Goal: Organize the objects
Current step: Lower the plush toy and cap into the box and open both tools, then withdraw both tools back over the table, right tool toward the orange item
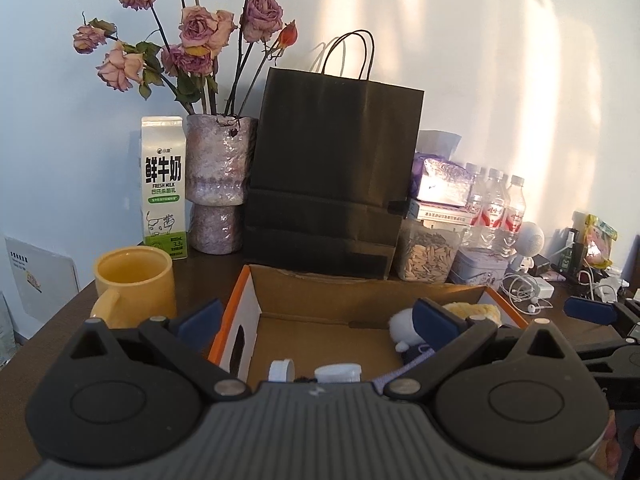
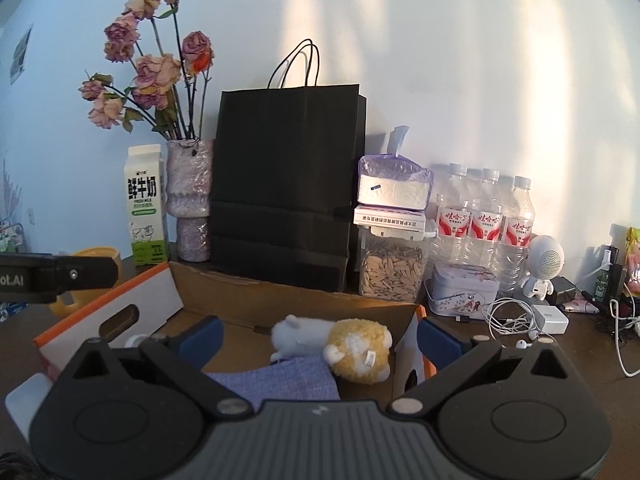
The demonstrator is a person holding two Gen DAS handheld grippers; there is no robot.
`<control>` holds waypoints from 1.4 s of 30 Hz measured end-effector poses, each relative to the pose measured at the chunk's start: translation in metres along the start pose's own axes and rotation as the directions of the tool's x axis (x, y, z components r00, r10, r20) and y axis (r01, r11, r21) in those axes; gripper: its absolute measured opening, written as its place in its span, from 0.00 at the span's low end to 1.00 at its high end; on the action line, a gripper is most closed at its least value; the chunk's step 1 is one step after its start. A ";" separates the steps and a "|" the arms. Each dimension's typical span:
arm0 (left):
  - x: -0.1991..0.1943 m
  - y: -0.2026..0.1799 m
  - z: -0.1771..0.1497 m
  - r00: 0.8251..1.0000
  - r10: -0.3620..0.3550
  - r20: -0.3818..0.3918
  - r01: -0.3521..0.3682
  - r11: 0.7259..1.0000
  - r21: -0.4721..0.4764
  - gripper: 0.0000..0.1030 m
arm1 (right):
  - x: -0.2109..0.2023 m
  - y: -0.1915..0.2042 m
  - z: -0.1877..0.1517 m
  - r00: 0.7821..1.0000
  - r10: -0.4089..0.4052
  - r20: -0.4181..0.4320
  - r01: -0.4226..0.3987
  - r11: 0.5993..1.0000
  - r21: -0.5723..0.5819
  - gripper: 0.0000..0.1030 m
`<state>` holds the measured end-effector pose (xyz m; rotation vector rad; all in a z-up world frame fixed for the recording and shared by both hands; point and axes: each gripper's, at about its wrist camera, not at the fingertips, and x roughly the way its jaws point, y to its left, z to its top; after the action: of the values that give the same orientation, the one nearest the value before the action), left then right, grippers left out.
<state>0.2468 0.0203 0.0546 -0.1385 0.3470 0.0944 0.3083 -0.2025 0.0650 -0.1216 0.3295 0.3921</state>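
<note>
An open cardboard box [image 1: 360, 300] with an orange rim sits on the dark table in front of both grippers; it also shows in the right wrist view [image 2: 280, 300]. Inside lie a white and yellow plush toy [image 2: 340, 340] on a blue cloth [image 2: 280, 384], and small white plastic containers [image 1: 338, 372]. The plush shows partly in the left wrist view [image 1: 404, 324]. My left gripper [image 1: 316, 320] is open and empty over the box. My right gripper [image 2: 318, 336] is open and empty above the plush.
A yellow mug [image 1: 134, 280], milk carton [image 1: 164, 184], vase of dried roses [image 1: 218, 184] and black paper bag [image 1: 332, 172] stand behind the box. A seed jar [image 2: 390, 270], tin [image 2: 464, 288], water bottles [image 2: 486, 216], white speaker [image 2: 544, 264] and cables [image 2: 520, 320] crowd the right.
</note>
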 end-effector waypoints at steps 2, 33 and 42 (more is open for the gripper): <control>-0.007 0.000 -0.003 1.000 -0.001 -0.004 0.001 1.000 0.006 1.00 | -0.007 0.001 -0.002 1.000 0.001 0.001 -0.001 1.000 -0.001 1.00; -0.124 0.019 -0.065 0.994 0.003 -0.105 0.002 0.999 0.049 1.00 | -0.129 0.023 -0.073 0.992 0.046 -0.116 -0.050 0.998 -0.027 1.00; -0.132 0.034 -0.089 0.985 0.010 -0.172 -0.002 0.999 0.048 1.00 | -0.135 0.023 -0.103 0.979 0.063 -0.194 -0.068 0.997 -0.021 1.00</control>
<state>0.0899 0.0310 0.0129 -0.0991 0.5224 0.0799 0.1510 -0.2475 0.0128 -0.1766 0.5209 0.4512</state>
